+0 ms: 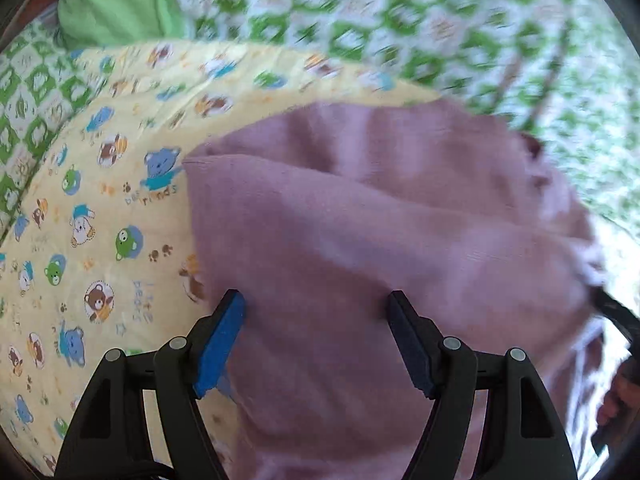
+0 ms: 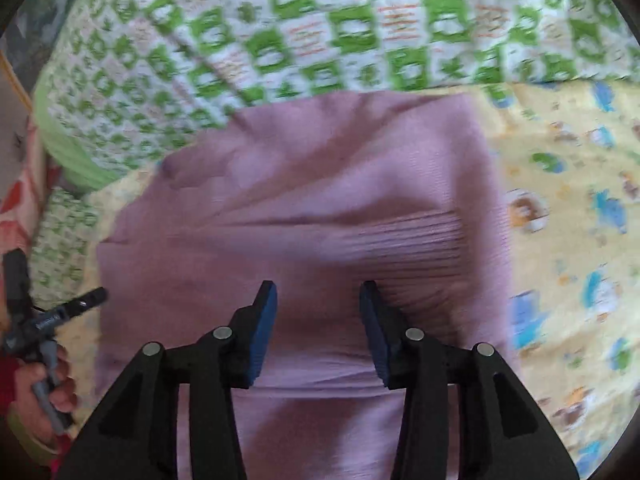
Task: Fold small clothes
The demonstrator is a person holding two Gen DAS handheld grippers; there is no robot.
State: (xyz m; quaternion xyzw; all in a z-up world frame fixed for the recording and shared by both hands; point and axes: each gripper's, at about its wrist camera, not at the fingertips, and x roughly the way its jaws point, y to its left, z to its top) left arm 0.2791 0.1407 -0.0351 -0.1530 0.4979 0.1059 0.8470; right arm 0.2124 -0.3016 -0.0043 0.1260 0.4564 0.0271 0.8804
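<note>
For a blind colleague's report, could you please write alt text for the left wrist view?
The open left gripper hovers over a rumpled purple garment, gripping nothing. The garment lies on a yellow bear-print cloth, with a green checked blanket behind. The picture is blurred by motion.

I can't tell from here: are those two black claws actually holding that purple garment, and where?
Nothing is held. The left hand-held gripper and right hand-held gripper both stand open over the purple garment, fingers apart with no cloth pinched between them.
</note>
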